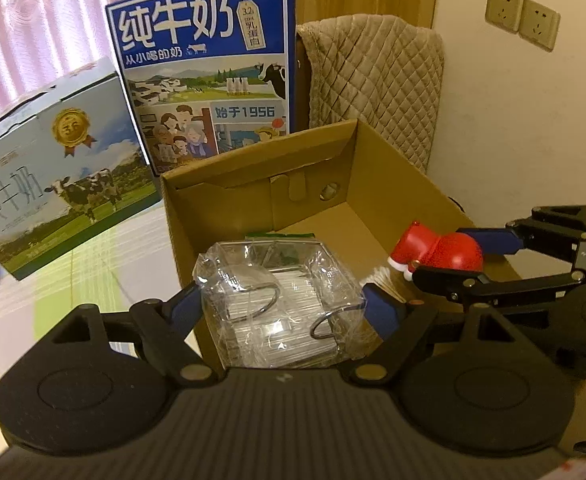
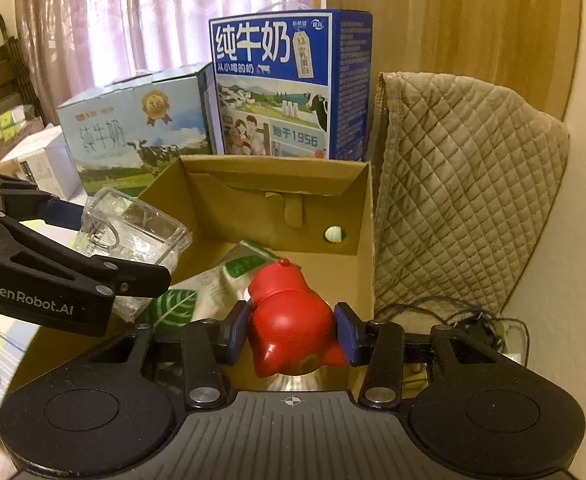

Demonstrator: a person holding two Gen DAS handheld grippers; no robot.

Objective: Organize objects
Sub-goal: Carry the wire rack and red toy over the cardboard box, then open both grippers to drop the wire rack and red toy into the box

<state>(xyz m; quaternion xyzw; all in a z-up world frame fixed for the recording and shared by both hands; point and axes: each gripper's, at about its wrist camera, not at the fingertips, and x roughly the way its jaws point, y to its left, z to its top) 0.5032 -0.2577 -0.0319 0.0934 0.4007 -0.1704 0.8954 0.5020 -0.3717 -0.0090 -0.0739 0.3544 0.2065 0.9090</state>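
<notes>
Left gripper [image 1: 281,312]: we find it clamped on the clear packet [image 1: 277,300], poised over the cardboard box [image 1: 393,184].
Right gripper [image 2: 293,334]: we find it clamped on the red toy [image 2: 289,320], also for boxing.

Both grippers are showing the same build: the left gripper [image 1: 283,308] and right gripper [image 2: 293,330] are wearing matte black linkage arms, silver rivets at the pivots, and blue pads [image 2: 347,334] on the fingers. A ribbed black base is carrying two round discs. White "GenRobot.AI" lettering is running along the left one's side.
</notes>
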